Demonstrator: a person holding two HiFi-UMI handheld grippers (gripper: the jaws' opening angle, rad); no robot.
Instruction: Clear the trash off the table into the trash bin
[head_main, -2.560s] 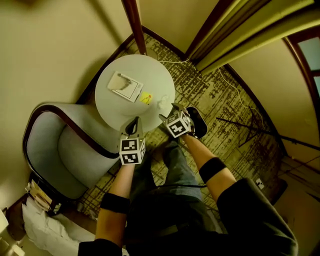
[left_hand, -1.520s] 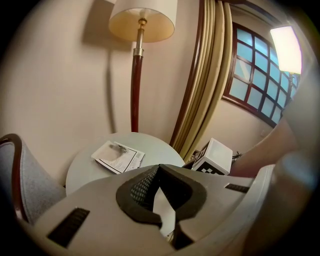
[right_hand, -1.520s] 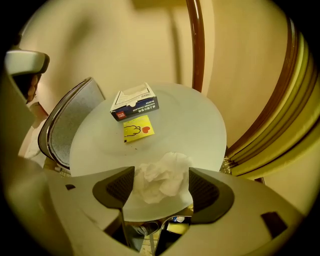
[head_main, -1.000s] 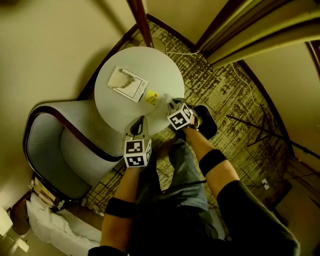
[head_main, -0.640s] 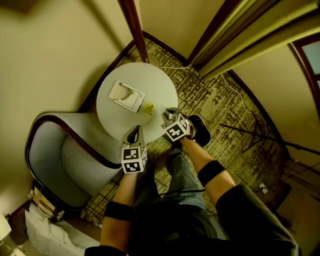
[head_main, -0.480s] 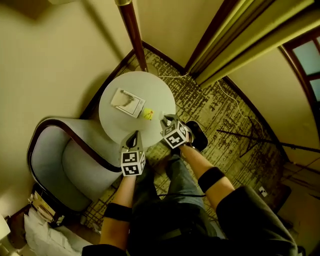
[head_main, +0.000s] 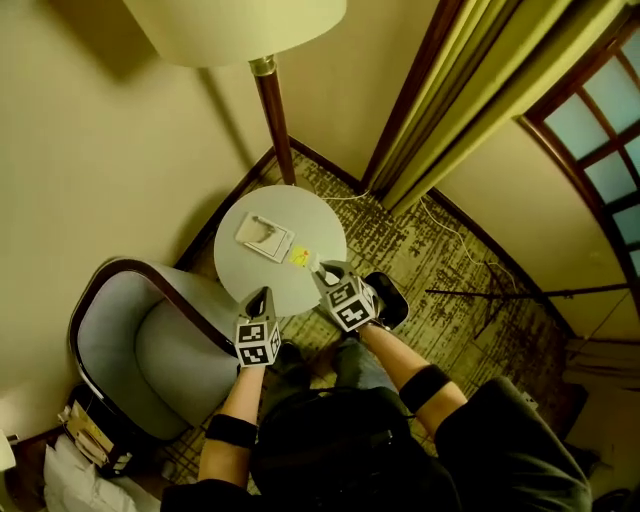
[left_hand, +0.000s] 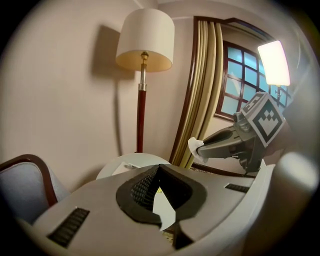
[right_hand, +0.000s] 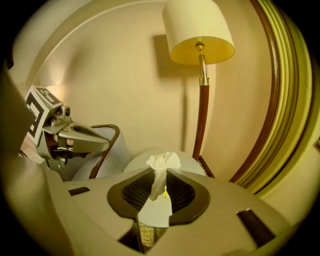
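Observation:
My right gripper (head_main: 323, 270) is shut on a crumpled white tissue (right_hand: 161, 175) and holds it in the air above the near right rim of the round white table (head_main: 262, 275). The tissue (left_hand: 194, 146) sticks out past the fingertips. A small yellow scrap (head_main: 299, 257) lies on the table beside a white notepad (head_main: 265, 237). My left gripper (head_main: 261, 295) hangs shut over the table's near edge with nothing in it. A black round bin (head_main: 388, 298) stands on the carpet right of the right gripper.
A grey armchair (head_main: 150, 345) with a dark wooden frame stands left of the table. A floor lamp (head_main: 271, 110) rises behind the table against the wall. Curtains (head_main: 450, 110) hang at the right, with cables and a thin black stand (head_main: 500, 295) on the patterned carpet.
Both grippers have risen from table height, the right one more, with the tissue still in it. The table looks smaller and the lamp shade has come into view.

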